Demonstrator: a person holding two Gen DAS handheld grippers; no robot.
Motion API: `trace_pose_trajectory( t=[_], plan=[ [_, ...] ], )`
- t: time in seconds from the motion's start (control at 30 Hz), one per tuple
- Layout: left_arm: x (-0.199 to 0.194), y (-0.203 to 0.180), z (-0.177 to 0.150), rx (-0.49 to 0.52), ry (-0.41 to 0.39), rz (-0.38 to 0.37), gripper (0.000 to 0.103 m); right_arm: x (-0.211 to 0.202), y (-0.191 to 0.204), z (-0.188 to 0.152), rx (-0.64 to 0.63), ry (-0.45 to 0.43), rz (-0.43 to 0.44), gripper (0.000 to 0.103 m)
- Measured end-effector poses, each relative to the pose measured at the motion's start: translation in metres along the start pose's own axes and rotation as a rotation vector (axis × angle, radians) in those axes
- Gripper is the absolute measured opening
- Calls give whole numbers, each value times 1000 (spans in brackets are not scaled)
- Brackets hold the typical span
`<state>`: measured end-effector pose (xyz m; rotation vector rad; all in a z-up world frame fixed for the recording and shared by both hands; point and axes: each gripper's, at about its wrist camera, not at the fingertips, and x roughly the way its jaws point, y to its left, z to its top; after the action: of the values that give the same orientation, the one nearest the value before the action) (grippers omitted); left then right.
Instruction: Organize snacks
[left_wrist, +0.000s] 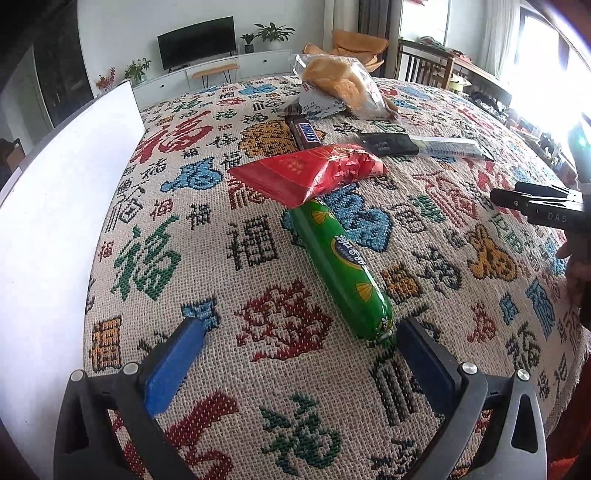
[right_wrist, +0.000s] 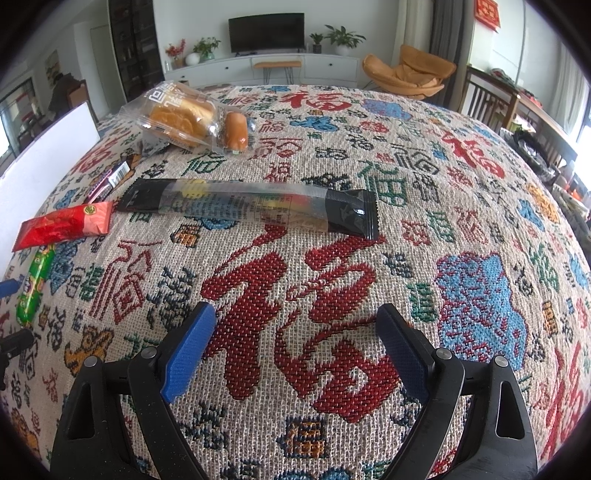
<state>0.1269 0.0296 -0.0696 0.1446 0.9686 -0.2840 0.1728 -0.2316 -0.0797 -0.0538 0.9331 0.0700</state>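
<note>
Several snacks lie on the patterned tablecloth (left_wrist: 258, 251). A green sausage (left_wrist: 341, 269) lies just ahead of my open, empty left gripper (left_wrist: 299, 328), its near end by the right finger. Beyond it are a red packet (left_wrist: 306, 171), a Snickers bar (left_wrist: 304, 133), a long black-and-clear packet (left_wrist: 421, 144) and a bread bag (left_wrist: 343, 83). My right gripper (right_wrist: 297, 317) is open and empty above the cloth, short of the long black-and-clear packet (right_wrist: 251, 205). The bread bag (right_wrist: 188, 118), red packet (right_wrist: 62, 225) and green sausage (right_wrist: 35, 288) lie to its left.
A white board (left_wrist: 59, 206) stands along the left edge of the table; it also shows in the right wrist view (right_wrist: 48, 147). The right gripper's body (left_wrist: 543, 206) shows at the right edge of the left wrist view. Chairs and a TV cabinet stand beyond the table.
</note>
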Motion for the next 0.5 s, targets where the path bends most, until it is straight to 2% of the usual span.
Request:
trace_pose_trajectory(
  t=[0.07,0.13,0.23,0.3,0.4,0.47,0.5],
  plan=[
    [0,0,0,-4,-4,1,103,2,2,5,2,25,-9,91],
    [0,2,0,-5,-5,0,103,5,11,24,-47,66,-3,90],
    [0,2,0,-5,-6,-1,103,-4,40,62,-223,-11,-3,90],
    [0,2,-1,-5,-6,-1,103,1,59,88,-323,-7,4,90],
    [0,2,-1,-6,-7,-1,103,34,69,113,-394,143,52,90],
    [0,2,-1,-6,-7,-2,103,61,65,116,-413,252,38,90],
    [0,2,-1,-6,-8,-2,103,71,59,114,-388,305,64,90]
  ],
)
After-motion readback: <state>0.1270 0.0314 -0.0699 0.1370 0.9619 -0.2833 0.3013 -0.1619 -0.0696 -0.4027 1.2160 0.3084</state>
